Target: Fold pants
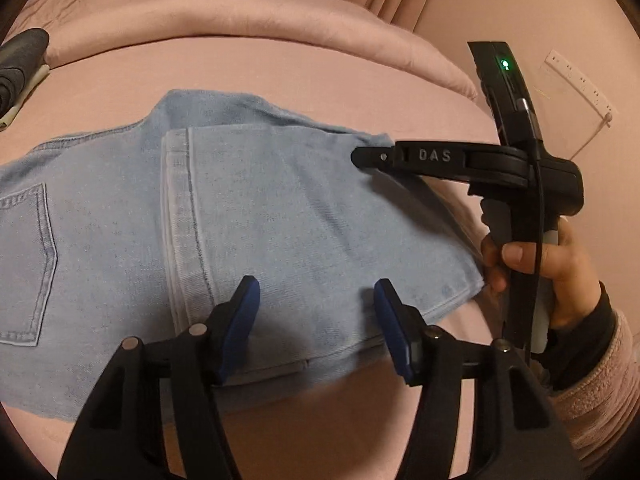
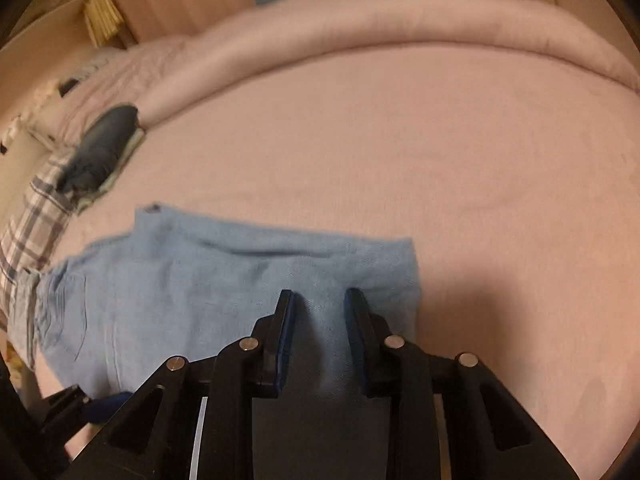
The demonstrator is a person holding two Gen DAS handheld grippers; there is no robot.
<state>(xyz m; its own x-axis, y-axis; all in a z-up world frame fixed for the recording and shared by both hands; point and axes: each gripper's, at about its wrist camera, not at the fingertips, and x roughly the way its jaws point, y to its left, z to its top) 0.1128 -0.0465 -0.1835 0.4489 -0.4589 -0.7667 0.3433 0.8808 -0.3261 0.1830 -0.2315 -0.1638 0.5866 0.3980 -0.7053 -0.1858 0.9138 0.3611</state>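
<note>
The pants (image 1: 248,216), light blue denim, lie on the pink bed (image 1: 320,80) with the legs already doubled over the seat, the hems crossing near the back pocket (image 1: 28,264) at nine o'clock. The left tool (image 1: 316,320) hovers just above the near edge, its blue-padded fingers spread wide and holding nothing. The right tool (image 1: 362,158) reaches in from three o'clock over the far folded corner; seen from its own camera its fingers (image 2: 286,320) stand moderately apart with denim between them, gripping nothing as far as I can judge.

The next fold probably wants both tools pinching the three o'clock fold edge through all layers, then carrying it towards nine o'clock with the edges kept level.

Bare sheet lies open from twelve to three o'clock; dark folded clothes (image 2: 104,148) sit well apart near ten.
</note>
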